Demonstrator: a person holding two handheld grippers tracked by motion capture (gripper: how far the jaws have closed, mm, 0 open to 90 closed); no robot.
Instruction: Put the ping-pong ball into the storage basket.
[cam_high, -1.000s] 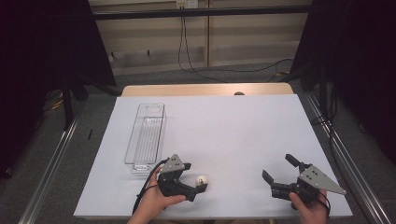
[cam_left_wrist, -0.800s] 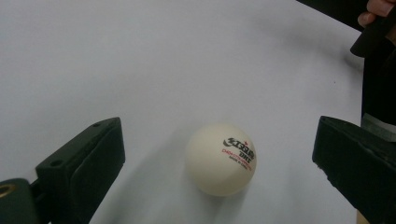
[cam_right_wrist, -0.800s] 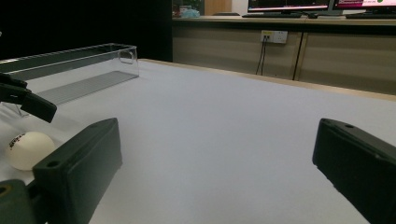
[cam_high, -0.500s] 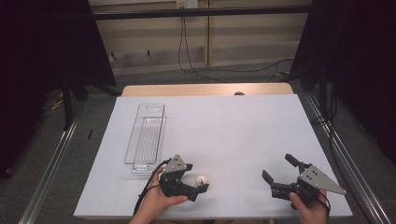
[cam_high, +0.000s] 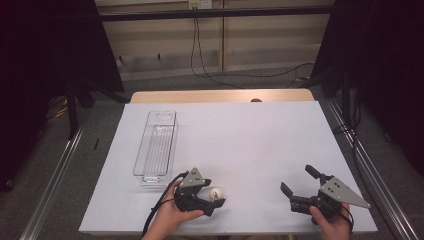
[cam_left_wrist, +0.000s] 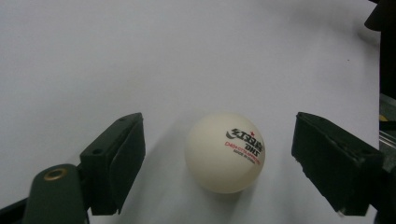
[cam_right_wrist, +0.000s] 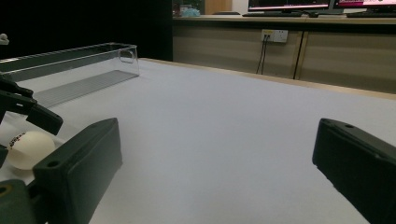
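Near the front edge of the counter (cam_high: 240, 130), left of its middle, the left gripper (cam_left_wrist: 219, 168) is bracketing a white ping-pong ball (cam_left_wrist: 225, 151); its jaws have just been closing, yet both black pads are standing clear of the ball, so nothing is gripped. The pick-up is under way, I judge, and next calls for a gentle, centred squeeze, since the smooth, hard sphere is lying free to roll on the matte white sheet. Toward the front right corner, the right gripper (cam_high: 300, 186) is gaping wide, empty. Along the left edge, a clear, long plastic bin (cam_high: 156, 146) is waiting.
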